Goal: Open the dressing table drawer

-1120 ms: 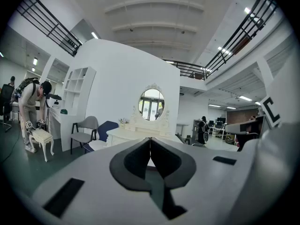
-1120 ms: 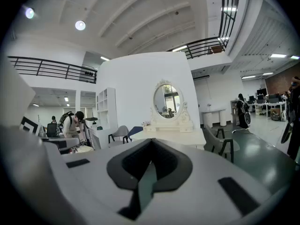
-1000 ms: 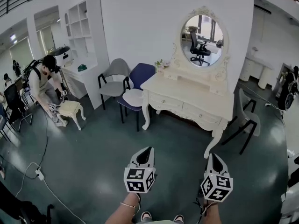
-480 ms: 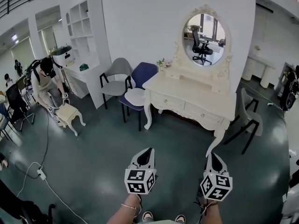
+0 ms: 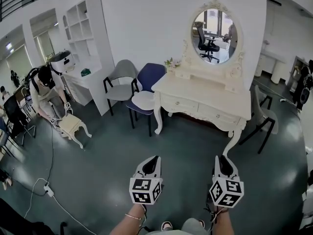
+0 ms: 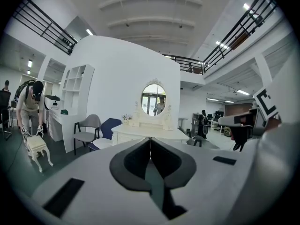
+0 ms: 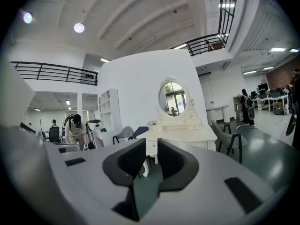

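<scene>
The cream dressing table [image 5: 203,93] with an oval mirror [image 5: 215,29] stands against the white wall, well ahead of both grippers. Two drawers, one on the left [image 5: 178,105] and one on the right [image 5: 218,117], sit shut in its front. My left gripper [image 5: 155,157] hangs low over the dark floor, shut and holding nothing; its tips meet in the left gripper view [image 6: 150,139]. Beside it on the right, my right gripper [image 5: 223,158] has just been opening. A narrow gap shows between its pads [image 7: 151,146] with nothing in it. Both point toward the table [image 7: 183,134].
A grey chair [image 5: 121,77] and a blue chair [image 5: 146,84] stand left of the table, a dark chair [image 5: 264,116] to its right. At far left a person [image 5: 45,89] bends over a small cream stool [image 5: 73,126]. A cable with a power strip [image 5: 49,190] lies on the floor.
The table has come a little closer in view. My right gripper's jaws have parted from shut. The person at left has tipped the stool.
</scene>
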Tool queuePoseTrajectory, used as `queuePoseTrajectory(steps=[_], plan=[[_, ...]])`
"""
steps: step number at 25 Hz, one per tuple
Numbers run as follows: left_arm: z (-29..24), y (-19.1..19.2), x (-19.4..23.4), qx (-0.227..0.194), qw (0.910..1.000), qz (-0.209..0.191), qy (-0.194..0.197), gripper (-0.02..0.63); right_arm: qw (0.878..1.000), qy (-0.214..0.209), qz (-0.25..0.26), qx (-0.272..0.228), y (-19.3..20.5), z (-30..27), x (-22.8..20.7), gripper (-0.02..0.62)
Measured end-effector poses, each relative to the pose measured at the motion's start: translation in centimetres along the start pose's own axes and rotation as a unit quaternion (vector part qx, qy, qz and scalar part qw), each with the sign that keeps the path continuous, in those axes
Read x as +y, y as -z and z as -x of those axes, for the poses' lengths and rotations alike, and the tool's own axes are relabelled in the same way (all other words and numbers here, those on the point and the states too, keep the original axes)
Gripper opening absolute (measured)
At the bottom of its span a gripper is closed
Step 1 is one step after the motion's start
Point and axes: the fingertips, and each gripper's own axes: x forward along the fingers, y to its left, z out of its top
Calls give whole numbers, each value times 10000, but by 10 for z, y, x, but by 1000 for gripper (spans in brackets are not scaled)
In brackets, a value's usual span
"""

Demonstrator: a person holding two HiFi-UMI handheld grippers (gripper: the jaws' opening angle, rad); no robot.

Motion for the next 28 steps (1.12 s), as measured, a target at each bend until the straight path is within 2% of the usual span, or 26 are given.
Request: queuePoseTrajectory(steps=[11, 20, 28], plan=[[-22, -13, 46, -67, 9998, 94, -172, 18, 9998, 170, -4, 143, 8, -28, 6, 129], [-50, -13, 66, -53, 9990, 142, -427, 18, 9999, 47, 72, 126, -1, -68, -1, 141], [-97, -32, 77, -158, 9972, 201, -703, 18, 9998, -76, 137, 148, -19, -121, -26, 141]])
